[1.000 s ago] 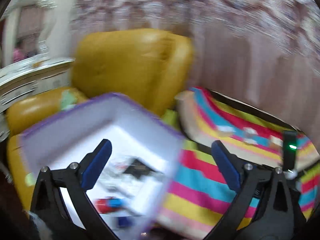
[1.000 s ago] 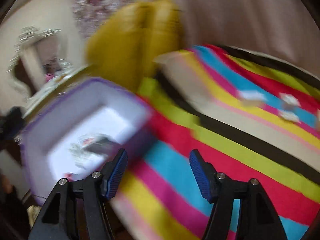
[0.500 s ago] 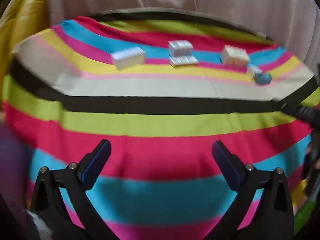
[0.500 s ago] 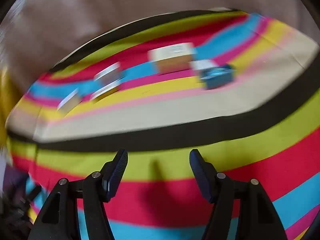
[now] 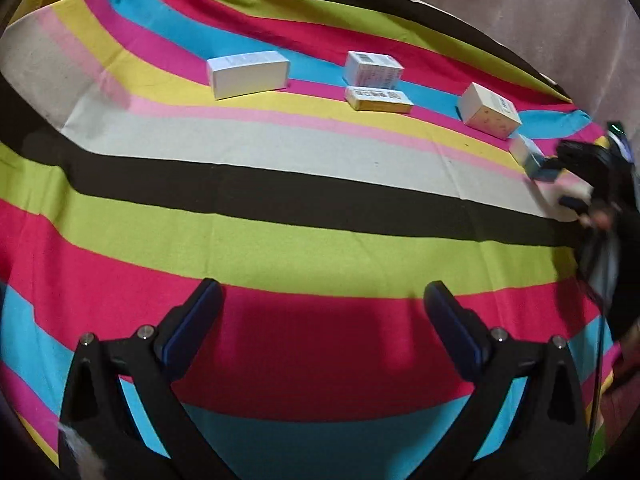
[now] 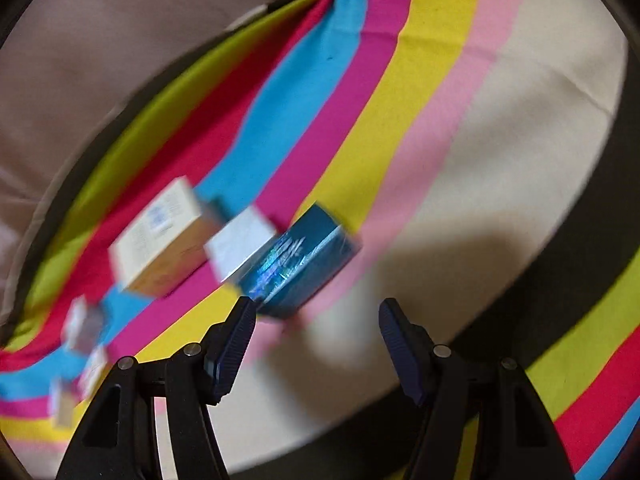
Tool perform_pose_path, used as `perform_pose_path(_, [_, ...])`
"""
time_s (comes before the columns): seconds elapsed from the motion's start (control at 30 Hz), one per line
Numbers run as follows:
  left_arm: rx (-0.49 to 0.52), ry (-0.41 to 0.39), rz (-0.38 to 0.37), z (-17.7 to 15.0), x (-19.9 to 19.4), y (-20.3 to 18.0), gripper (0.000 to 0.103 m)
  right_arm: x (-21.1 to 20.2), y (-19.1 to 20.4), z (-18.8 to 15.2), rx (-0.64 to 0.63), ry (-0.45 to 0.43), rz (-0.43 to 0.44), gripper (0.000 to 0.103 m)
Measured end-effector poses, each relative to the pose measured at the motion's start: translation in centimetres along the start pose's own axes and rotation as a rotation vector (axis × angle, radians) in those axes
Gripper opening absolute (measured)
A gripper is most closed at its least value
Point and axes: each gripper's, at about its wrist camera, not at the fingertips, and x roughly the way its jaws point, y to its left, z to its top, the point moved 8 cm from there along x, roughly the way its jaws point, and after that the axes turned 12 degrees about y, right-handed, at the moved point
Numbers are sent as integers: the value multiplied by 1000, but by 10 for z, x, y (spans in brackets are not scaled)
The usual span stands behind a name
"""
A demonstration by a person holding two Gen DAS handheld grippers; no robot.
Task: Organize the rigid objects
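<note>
Several small boxes lie on a striped cloth [image 5: 280, 240]: a long white box [image 5: 249, 74], a white printed box [image 5: 373, 67], a flat yellow-edged box [image 5: 378, 99], a cream box [image 5: 489, 111] and a small teal box [image 5: 534, 158]. My left gripper [image 5: 322, 316] is open and empty, well short of them. My right gripper [image 6: 316, 332] is open, right in front of the teal box [image 6: 296, 264], which lies next to a white box [image 6: 240, 242] and the cream box [image 6: 160, 236]. The right gripper also shows in the left wrist view [image 5: 588, 176].
A pinkish curtain [image 5: 520, 8] hangs behind the striped surface. Further small boxes [image 6: 80, 328] lie blurred at the left of the right wrist view. The cloth's far edge [image 6: 140, 92] curves close behind the boxes.
Both grippers swung away from the purple-rimmed bin and yellow chair to the striped surface. The right gripper has moved up close to the teal box. The left view tilted and neared slightly.
</note>
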Motion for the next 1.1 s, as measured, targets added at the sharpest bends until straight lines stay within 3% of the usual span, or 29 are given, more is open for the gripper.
perform_pose_path(0.13, [41,6,0,-1,3,-6,102,20,17,20,-15,6,-68,66])
perform_pose_path(0.37, [45,5,2,-1,2,-4,102,42,44,41,-202,7,2,67])
perform_pose_path(0.4, [46,6,4,-1,2,-4,102,42,45,43,-230,7,28,64])
perform_pose_path(0.43, [48,6,9,-1,3,-4,102,41,45,43,-268,7,61,49])
perform_pose_path(0.53, [54,8,21,-1,4,-4,102,29,53,29,-408,36,184,43])
perform_pose_path(0.57, [56,9,24,-1,4,-4,102,19,59,15,-503,53,253,35])
perform_pose_path(0.6, [57,9,26,0,5,-4,102,12,60,6,-569,43,257,19])
perform_pose_path(0.7, [60,11,32,0,6,-5,102,1,56,-18,-663,107,308,19])
perform_pose_path(0.8, [64,13,39,0,7,-5,102,-1,46,-24,-699,124,268,21])
perform_pose_path(0.87, [65,14,43,0,8,-5,102,3,50,-16,-731,118,269,34])
perform_pose_path(0.93, [68,15,48,0,9,-6,102,4,63,-15,-775,125,281,69])
perform_pose_path(0.97, [69,16,49,0,9,-6,102,10,70,-12,-813,141,299,74])
perform_pose_path(1.1, [71,18,59,0,10,-7,102,26,86,-13,-993,204,246,74])
